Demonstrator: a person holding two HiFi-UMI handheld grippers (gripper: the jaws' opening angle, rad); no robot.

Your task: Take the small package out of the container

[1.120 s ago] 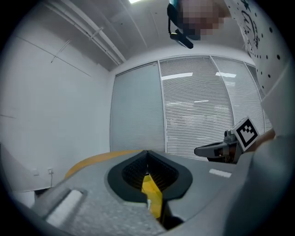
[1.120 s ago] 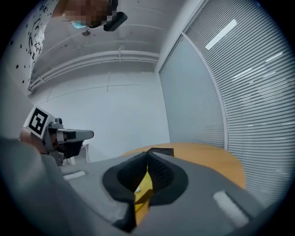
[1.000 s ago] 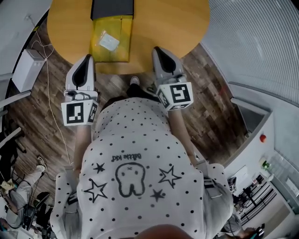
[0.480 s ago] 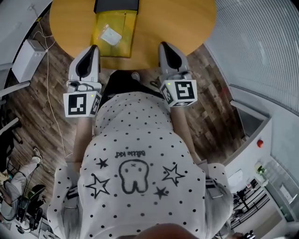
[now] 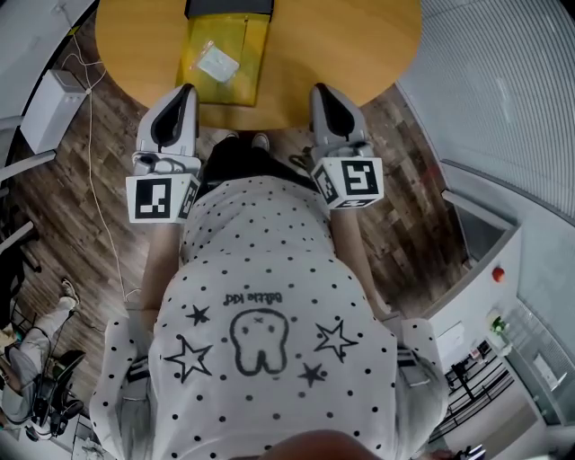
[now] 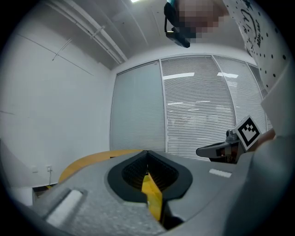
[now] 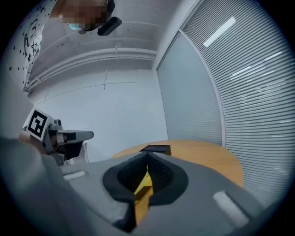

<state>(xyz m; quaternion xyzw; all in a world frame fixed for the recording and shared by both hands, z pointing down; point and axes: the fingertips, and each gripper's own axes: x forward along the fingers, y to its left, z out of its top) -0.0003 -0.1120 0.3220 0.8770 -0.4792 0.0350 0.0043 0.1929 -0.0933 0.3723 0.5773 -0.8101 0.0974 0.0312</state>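
Observation:
A yellow open container (image 5: 244, 79) lies on the round wooden table (image 5: 359, 45), near its front edge. Inside it lies a small clear package (image 5: 218, 63). My left gripper (image 5: 182, 92) hovers at the table's edge just left of the container, its jaws closed together with nothing between them. My right gripper (image 5: 322, 92) is held level at the edge to the container's right, also shut and empty. In the left gripper view the closed jaws (image 6: 147, 171) leave only a sliver of yellow showing through. The right gripper view shows its jaws (image 7: 147, 167) meeting likewise.
A black flat object (image 5: 229, 7) sits at the container's far end. On the wooden floor at the left are a white box (image 5: 49, 121) and a cable (image 5: 90, 180). A blinds-covered glass wall (image 5: 503, 81) curves along the right, with a grey cabinet (image 5: 485, 243) below it.
The head view has shifted, so the table, the container and both grippers sit slightly further right in the picture. Both grippers stay shut beside the container.

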